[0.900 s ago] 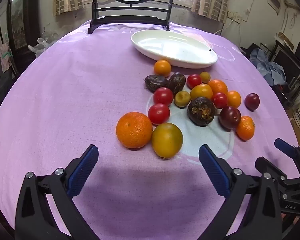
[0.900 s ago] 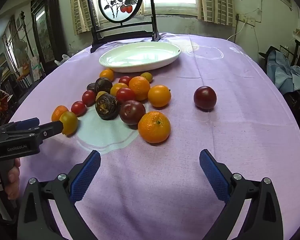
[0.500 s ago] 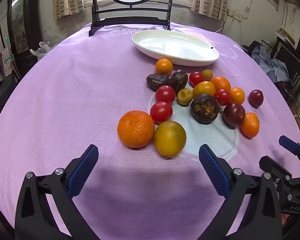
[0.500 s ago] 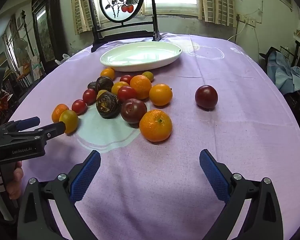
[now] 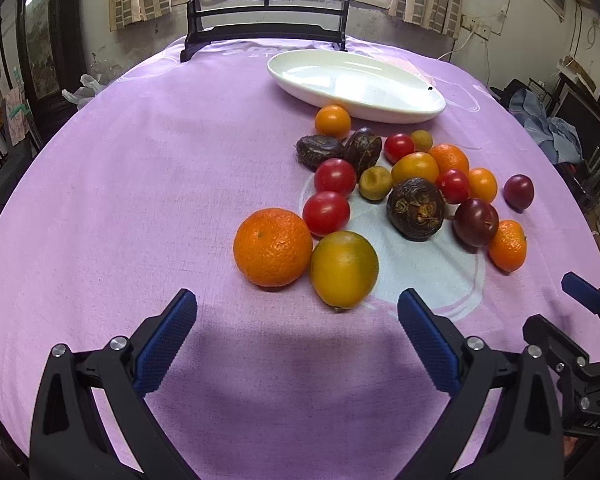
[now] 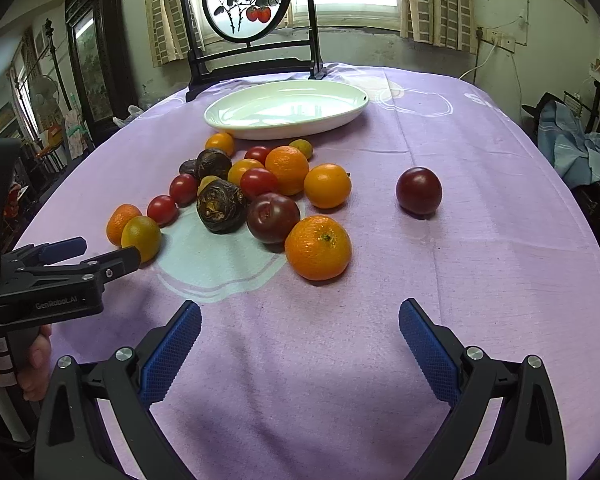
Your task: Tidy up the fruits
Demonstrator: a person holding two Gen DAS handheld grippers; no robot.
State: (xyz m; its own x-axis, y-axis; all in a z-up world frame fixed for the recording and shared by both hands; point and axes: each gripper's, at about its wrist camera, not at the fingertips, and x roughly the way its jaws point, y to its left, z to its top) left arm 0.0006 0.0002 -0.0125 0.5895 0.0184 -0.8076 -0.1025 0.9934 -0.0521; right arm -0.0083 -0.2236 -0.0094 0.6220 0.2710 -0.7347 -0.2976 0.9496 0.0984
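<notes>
White plate (image 5: pixel 388 110) empty, fruit pile (image 5: pixel 416 184) untouched at 6 o'clock of it.
Left hand-held gripper (image 5: pixel 296 324) and right hand-held gripper (image 6: pixel 300 334) spread, holding nothing; all sorting left.

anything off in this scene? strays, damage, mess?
One dark plum sits alone on the purple cloth, apart from the fruit cluster. The white plate holds nothing. A few dark fruits look shrivelled.

The left gripper (image 6: pixel 96 252) bears "GenRobot.AI" in pale letters on its black body. The round painted screen (image 6: pixel 247 0) carries a few brush characters near its top, too small to read. The purple tablecloth (image 6: pixel 476 101) shows what may be a white "S".
</notes>
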